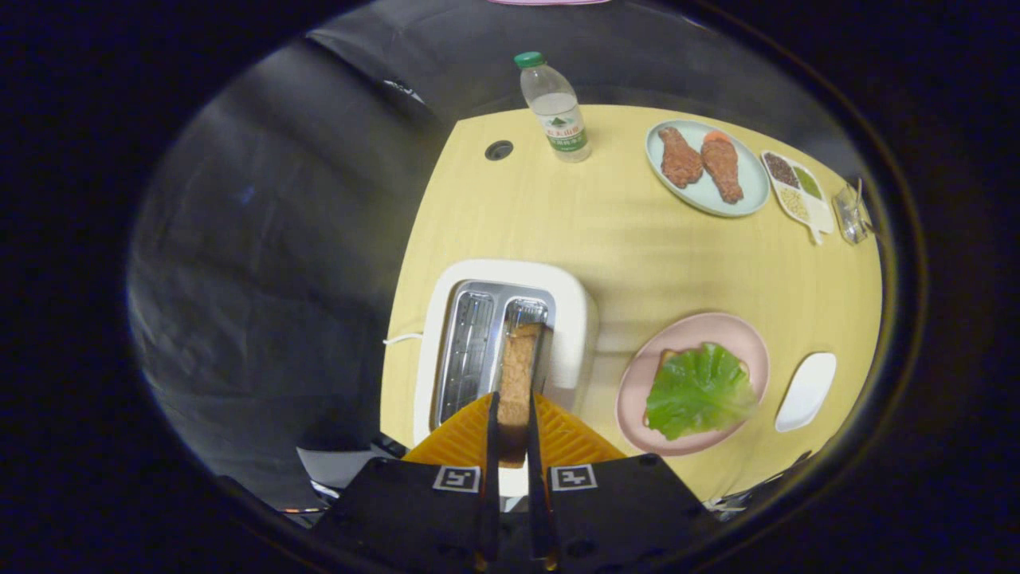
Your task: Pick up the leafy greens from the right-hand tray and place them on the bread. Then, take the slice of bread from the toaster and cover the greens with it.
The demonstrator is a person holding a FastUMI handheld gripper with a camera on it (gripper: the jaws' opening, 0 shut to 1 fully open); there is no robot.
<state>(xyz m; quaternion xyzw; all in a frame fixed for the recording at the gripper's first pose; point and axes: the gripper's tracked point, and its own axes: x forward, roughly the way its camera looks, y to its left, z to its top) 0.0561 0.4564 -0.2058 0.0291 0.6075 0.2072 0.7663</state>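
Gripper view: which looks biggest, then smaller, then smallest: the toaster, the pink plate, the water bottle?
1. Toaster, though it sits nearest the camera, by the claw shut on the bread slice.
2. Pink plate.
3. Water bottle, farthest away, so unsure.

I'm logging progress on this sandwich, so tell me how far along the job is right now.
Done: the lettuce leaf already lies on the bread on the pink plate, and the small white tray beside it is bare. In hand: the gripper is shut on the slice of bread standing in the toaster slot. Left: lift that slice out and lay it over the lettuce.
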